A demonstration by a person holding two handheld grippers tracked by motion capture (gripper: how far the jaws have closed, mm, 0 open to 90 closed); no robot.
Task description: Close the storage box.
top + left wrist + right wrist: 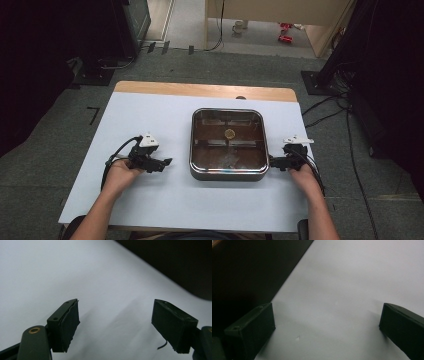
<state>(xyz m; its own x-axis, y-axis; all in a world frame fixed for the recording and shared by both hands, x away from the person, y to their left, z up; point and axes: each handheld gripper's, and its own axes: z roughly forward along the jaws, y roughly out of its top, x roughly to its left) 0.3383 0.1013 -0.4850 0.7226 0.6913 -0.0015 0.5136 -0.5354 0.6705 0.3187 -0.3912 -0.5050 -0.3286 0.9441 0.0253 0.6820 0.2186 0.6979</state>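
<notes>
Grey carpet runs around a wooden table whose top is covered by a pale sheet (150,125), with dark equipment and cables crowding the edges of the high view and a doorway at the top. At the centre of the frame sits a square steel pan (228,175) with rounded corners, and a small yellowish round thing (230,133) lies on its floor, a little above the middle; I cannot tell what it is.

The person's forearms come in from the bottom. The left gripper (161,163) rests on the sheet at lower left, clear of the pan and pointing toward it. The right gripper (276,162) sits at the pan's right wall, seemingly just beside or touching it. In each gripper view the jaws stand wide apart with nothing but pale sheet between them.

Both hands flank the pan at the same height, which looks to me like a ready stance, perhaps for steadying or lifting it.
</notes>
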